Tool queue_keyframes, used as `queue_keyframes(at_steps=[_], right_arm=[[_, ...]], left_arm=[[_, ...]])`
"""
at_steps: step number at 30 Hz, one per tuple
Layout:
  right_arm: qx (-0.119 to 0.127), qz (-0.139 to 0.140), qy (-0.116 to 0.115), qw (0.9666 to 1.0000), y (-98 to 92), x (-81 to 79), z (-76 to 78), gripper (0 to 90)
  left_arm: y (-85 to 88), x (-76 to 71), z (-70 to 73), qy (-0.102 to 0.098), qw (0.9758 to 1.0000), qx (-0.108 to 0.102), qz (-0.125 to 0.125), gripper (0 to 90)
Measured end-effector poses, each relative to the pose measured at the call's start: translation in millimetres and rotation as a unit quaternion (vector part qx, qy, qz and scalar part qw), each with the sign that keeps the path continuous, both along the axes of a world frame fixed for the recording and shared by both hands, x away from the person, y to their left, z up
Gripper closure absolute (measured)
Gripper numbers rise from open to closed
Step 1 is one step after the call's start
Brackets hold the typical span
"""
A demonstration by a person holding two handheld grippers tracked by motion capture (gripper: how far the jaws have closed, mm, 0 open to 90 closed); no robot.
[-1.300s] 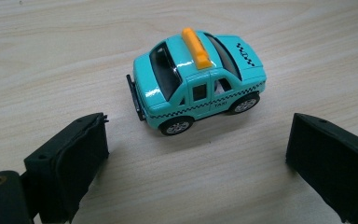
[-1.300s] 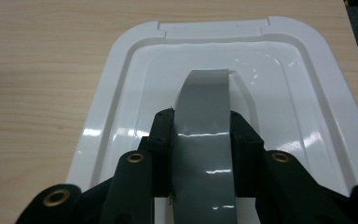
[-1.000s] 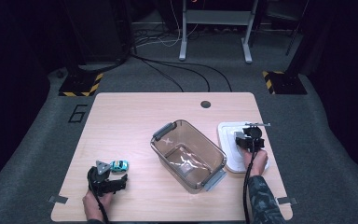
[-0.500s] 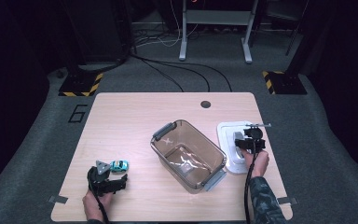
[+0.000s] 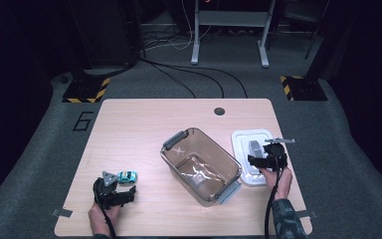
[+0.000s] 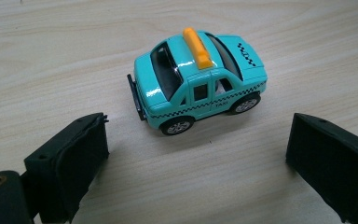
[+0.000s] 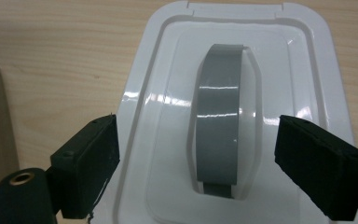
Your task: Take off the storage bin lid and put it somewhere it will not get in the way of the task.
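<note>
High view, left to right: the left hand-held gripper waits with jaws spread just behind the turquoise toy taxi, not touching it. The open container stands mid-table, and the right hand-held gripper has just been opening its jaws, with nothing clamped, over the grey handle of the white lid. I judge the lid is now set down, so the taxi can go in next.

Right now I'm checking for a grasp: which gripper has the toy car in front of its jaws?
The left gripper: the teal taxi sits before it; the right gripper faces the white lid.
</note>
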State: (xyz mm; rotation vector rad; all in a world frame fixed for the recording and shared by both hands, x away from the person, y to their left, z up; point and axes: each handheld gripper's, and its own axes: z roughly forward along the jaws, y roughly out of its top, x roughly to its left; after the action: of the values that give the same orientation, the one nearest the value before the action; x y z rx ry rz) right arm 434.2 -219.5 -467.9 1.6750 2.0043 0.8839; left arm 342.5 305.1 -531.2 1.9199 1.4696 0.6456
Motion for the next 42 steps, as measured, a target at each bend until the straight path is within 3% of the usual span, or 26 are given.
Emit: queue_keyframes(at_steps=[2, 11, 20, 31, 35, 42], right_arm=[[-0.01, 0.004, -0.005, 0.9999, 1.4, -6.9, 0.9, 10.3], [-0.01, 0.018, -0.006, 0.9998, -0.8, -33.8, -3.9, 0.4], [-0.014, 0.031, -0.022, 0.9992, -4.3, -58.2, -9.1, 0.0], [0.002, 0.035, -0.027, 0.999, 1.0, -96.8, -40.3, 0.0], [-0.008, 0.033, -0.046, 0.9984, 1.5, -104.0, -48.9, 0.0], [-0.01, 0.039, -0.041, 0.9983, -2.9, -110.2, -56.7, 0.0]], left_arm=[[0.1, 0.1, 0.0, 0.0, 1.0, 0.0, 0.0, 5.1], [0.1, 0.0, 0.0, 0.001, 1.0, -0.001, 0.0, 5.1], [-0.8, 0.0, -0.3, -0.003, 1.0, -0.003, 0.004, 5.1], [0.2, 0.3, 0.0, -0.001, 1.0, 0.0, 0.001, 5.1], [0.4, 0.6, -0.4, -0.001, 1.0, -0.002, 0.001, 5.1], [-0.1, 0.6, -0.5, -0.003, 1.0, -0.004, 0.004, 5.1]])
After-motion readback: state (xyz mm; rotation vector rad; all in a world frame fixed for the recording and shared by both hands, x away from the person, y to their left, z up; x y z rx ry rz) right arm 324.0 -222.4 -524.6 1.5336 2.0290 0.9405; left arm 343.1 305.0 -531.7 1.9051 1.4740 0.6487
